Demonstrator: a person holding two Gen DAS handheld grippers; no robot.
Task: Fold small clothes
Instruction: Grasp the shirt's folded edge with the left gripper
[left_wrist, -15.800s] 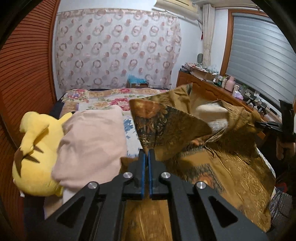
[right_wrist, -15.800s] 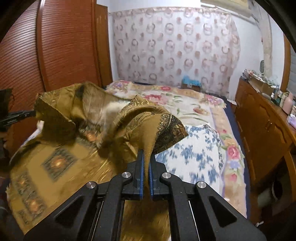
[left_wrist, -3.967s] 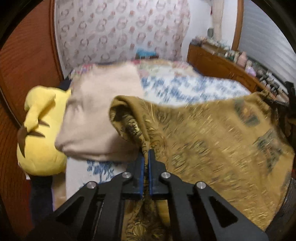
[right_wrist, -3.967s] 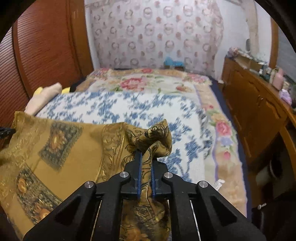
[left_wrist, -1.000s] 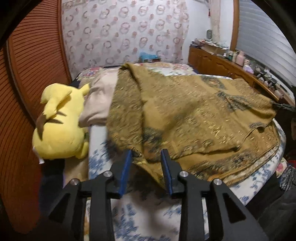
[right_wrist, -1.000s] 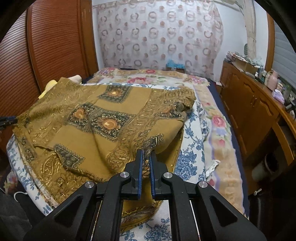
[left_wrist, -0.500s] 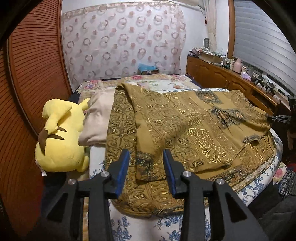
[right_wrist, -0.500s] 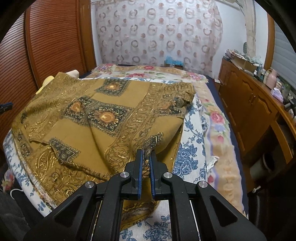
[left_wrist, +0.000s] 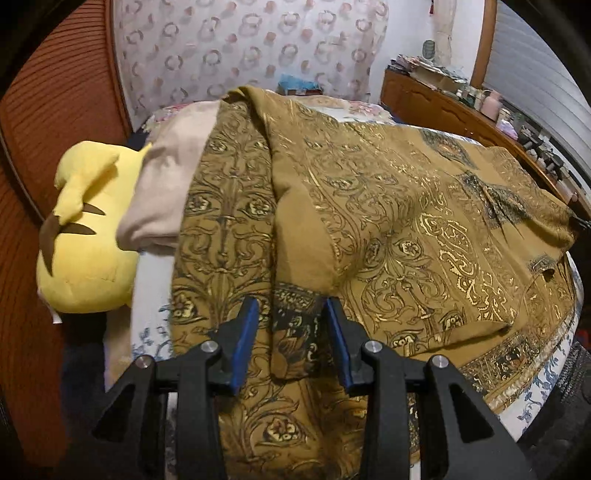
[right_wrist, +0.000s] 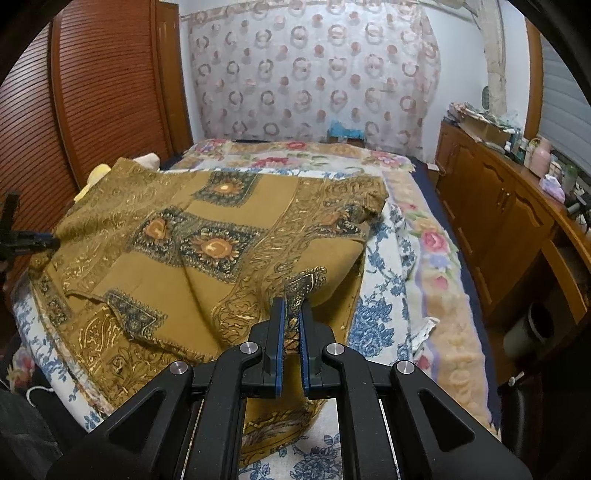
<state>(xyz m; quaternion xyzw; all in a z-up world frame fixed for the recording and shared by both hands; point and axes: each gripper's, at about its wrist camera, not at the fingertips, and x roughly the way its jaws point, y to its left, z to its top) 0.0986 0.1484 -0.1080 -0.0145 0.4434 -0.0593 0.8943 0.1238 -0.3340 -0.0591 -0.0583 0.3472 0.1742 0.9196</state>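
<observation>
Two grippers are working a gold-patterned cloth (right_wrist: 207, 266) that is lying spread across the bed (right_wrist: 417, 236). The right gripper (right_wrist: 290, 328) is tilting downward, pinching the cloth's near corner. The left gripper (left_wrist: 290, 332) is angling down with its jaws apart, straddling a folded edge (pads not pressing). A yellow plush toy (left_wrist: 86, 229) and beige pillow (left_wrist: 170, 184) are lying at the left; a wooden cabinet (right_wrist: 509, 214) is lining the right wall.

Home bedroom, bed (right_wrist: 436, 258) with floral blankets, ring-patterned curtain (right_wrist: 314, 74), wooden slatted wardrobe doors (right_wrist: 103, 92), cluttered wooden dresser (right_wrist: 491, 192), yellow plush toy (left_wrist: 88, 229) beside a pillow (left_wrist: 166, 192)
</observation>
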